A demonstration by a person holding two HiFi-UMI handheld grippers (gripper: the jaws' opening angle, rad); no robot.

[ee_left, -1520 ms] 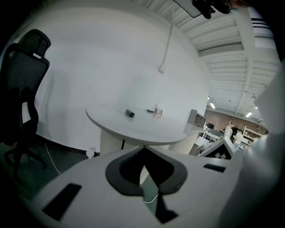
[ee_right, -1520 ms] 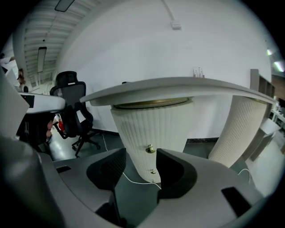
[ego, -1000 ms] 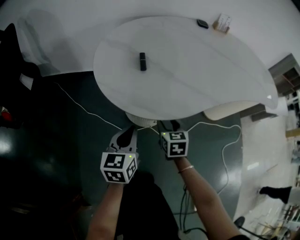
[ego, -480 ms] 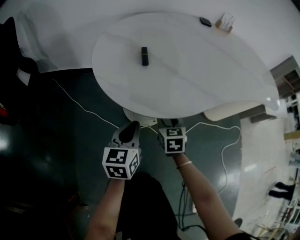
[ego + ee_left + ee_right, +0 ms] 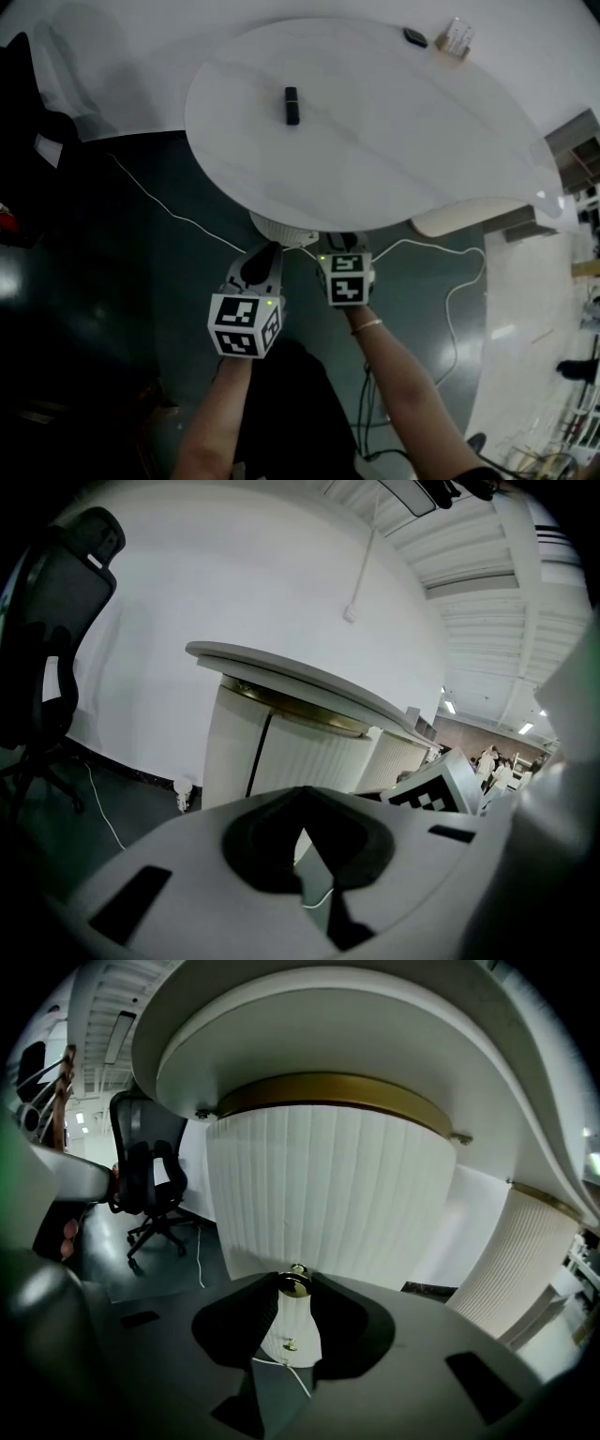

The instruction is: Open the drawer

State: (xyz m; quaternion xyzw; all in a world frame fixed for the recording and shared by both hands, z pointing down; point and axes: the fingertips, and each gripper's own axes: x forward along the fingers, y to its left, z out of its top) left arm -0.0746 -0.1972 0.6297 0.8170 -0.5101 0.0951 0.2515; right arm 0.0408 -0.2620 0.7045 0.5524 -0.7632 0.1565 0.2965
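The drawer belongs to the white ribbed pedestal [image 5: 328,1194] under the oval table top [image 5: 375,141]. Its small brass knob [image 5: 298,1282] sits between the dark pads of my right gripper [image 5: 298,1288]. The jaws are closing, and both pads touch the knob's sides. A second small brass knob [image 5: 291,1344] shows lower on the same ribbed front. In the head view the right gripper [image 5: 342,246] reaches under the table edge at the pedestal [image 5: 281,230]. My left gripper [image 5: 260,258] hangs beside it to the left, shut and holding nothing, short of the pedestal [image 5: 281,752].
A black bar-shaped object [image 5: 292,105], a small dark item [image 5: 415,37] and a card holder [image 5: 456,37] lie on the table top. A white cable [image 5: 169,211] runs across the dark floor. An office chair [image 5: 150,1185] stands to the left, and a second ribbed pedestal [image 5: 525,1269] to the right.
Both grippers stay at the foot of the table under its edge. Only the head view has shifted slightly.
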